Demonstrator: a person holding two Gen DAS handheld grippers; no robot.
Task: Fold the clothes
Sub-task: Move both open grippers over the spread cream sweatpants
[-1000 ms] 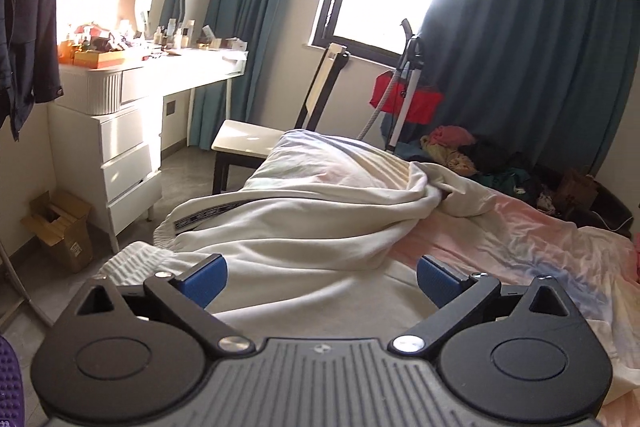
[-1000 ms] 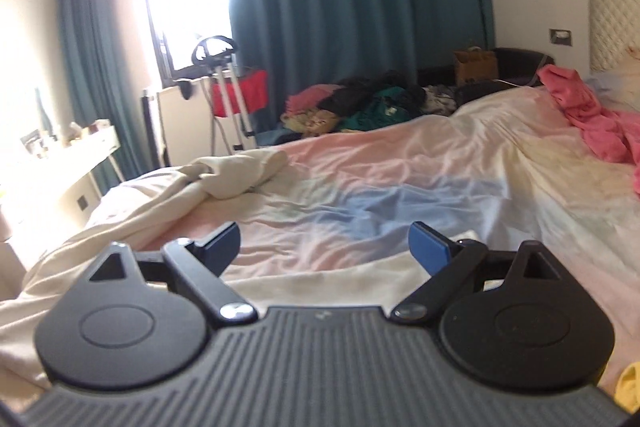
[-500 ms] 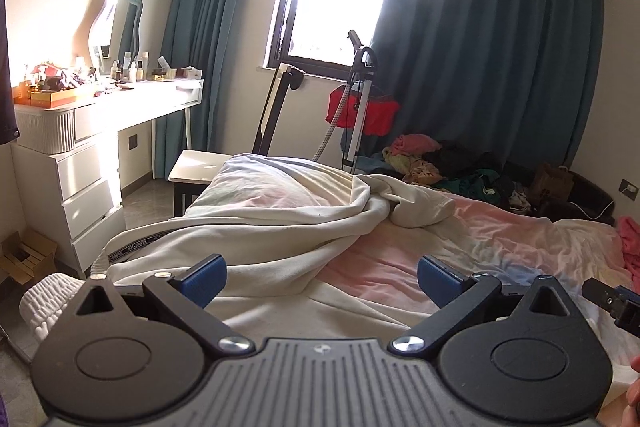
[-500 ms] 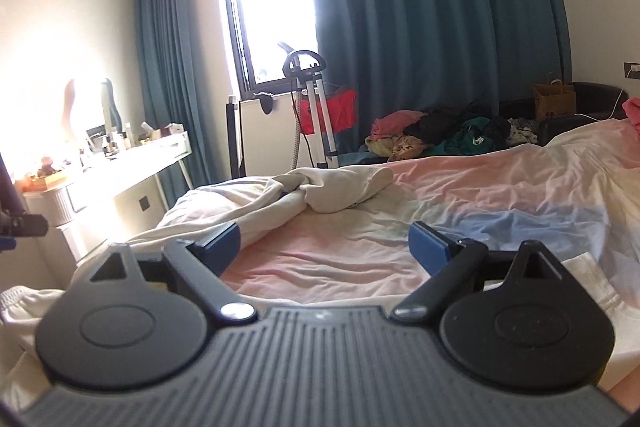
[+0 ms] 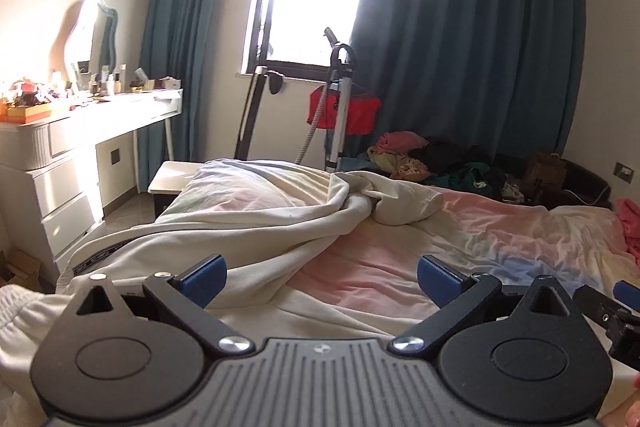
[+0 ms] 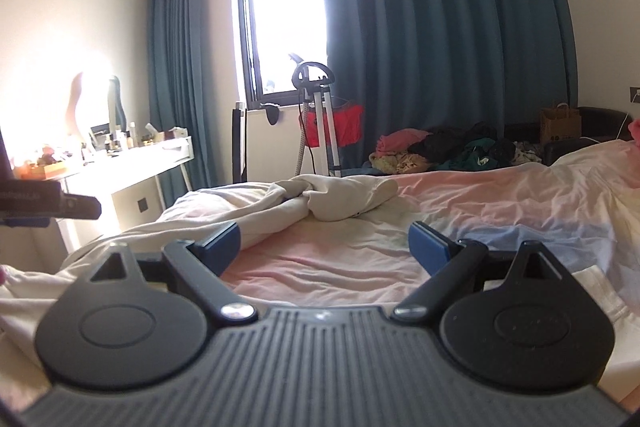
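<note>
A cream sweatshirt (image 5: 256,227) lies crumpled along the left side of the bed, one sleeve bunched toward the middle; it also shows in the right wrist view (image 6: 332,203). My left gripper (image 5: 320,277) is open and empty, held above the near edge of the garment. My right gripper (image 6: 324,247) is open and empty above the bed's near edge. The right gripper's tip shows at the left wrist view's right edge (image 5: 616,307).
The bed (image 5: 500,239) has a pastel pink and blue sheet. A white dresser (image 5: 72,155) stands at the left, a chair (image 5: 176,175) behind the bed, a garment steamer (image 5: 340,99) by the window, a clothes pile (image 5: 440,159) beyond. A pink garment (image 5: 630,223) lies far right.
Both grippers have risen and tilted up, showing more of the window and curtains. The sweatshirt has not moved. Both grippers stay open.
</note>
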